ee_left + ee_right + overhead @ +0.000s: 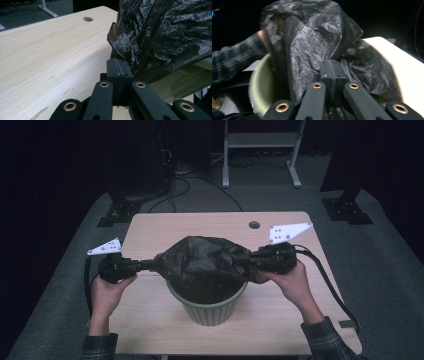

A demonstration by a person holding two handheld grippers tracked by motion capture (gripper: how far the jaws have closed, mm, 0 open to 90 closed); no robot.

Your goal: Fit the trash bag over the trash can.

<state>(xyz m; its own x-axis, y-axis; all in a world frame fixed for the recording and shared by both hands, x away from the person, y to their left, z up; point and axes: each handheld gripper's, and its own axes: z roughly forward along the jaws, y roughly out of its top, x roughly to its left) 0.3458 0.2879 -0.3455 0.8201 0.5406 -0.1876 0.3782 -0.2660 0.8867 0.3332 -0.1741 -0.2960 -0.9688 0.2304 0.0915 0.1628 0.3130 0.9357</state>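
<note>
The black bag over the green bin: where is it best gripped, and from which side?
Best at its rim edges, one from each side. The black bag drapes loosely above the green bin, so only thin film at its ends pinches flat. The left gripper and right gripper are clamped there, coming in level from opposite sides.

sleeves [324, 335]: dark plaid | grippers: black, brass rivets, 2 white plates, black cables

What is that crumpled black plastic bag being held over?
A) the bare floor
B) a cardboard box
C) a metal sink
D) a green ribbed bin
D: in the high view the black plastic bag, stretched between the left gripper and right gripper, sits over the green ribbed bin on the table.
</note>
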